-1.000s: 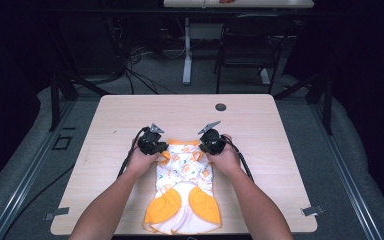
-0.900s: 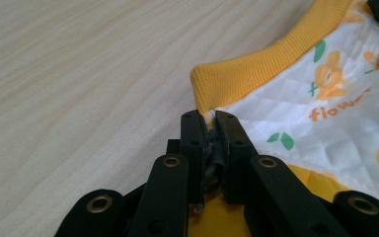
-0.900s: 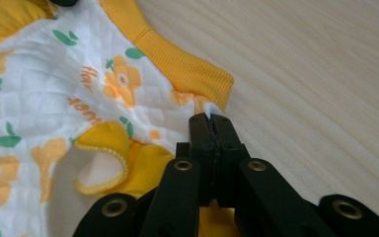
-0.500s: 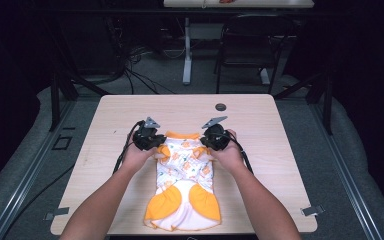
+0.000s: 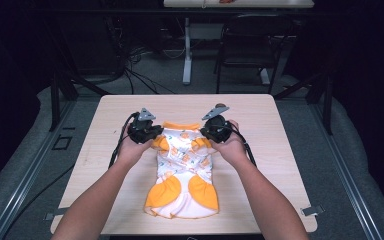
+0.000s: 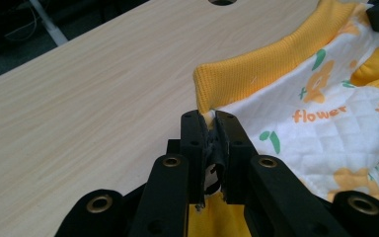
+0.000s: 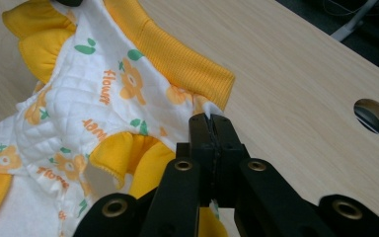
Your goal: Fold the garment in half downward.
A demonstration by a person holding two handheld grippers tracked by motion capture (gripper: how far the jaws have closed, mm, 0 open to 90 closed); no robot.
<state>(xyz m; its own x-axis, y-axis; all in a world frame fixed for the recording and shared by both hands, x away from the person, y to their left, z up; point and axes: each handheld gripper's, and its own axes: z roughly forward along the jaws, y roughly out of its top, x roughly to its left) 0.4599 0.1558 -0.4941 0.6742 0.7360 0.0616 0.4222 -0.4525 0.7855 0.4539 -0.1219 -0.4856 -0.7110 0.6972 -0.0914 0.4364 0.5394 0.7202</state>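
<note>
Left gripper [image 5: 152,134] fingers clamped on garment [image 5: 182,170] shoulder; right gripper [image 5: 207,133] fingers clamped on opposite shoulder; yellow collar [image 5: 181,126] between them, above desk [image 5: 95,150].

Black hand-held gripper [image 6: 211,129] jaws (brass-ringed screw holes), trailing cables

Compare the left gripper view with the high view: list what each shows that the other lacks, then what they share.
Left gripper view alone: the printed word "flower" on the quilted cloth, and the left claw pinching the garment's corner just below the yellow ribbed collar.

High view alone: the garment's orange ruffled hem, the person's forearms, the chair behind the table, and the floor cables.

Both: the small white-and-orange garment, the wooden table, and the right claw.
</note>
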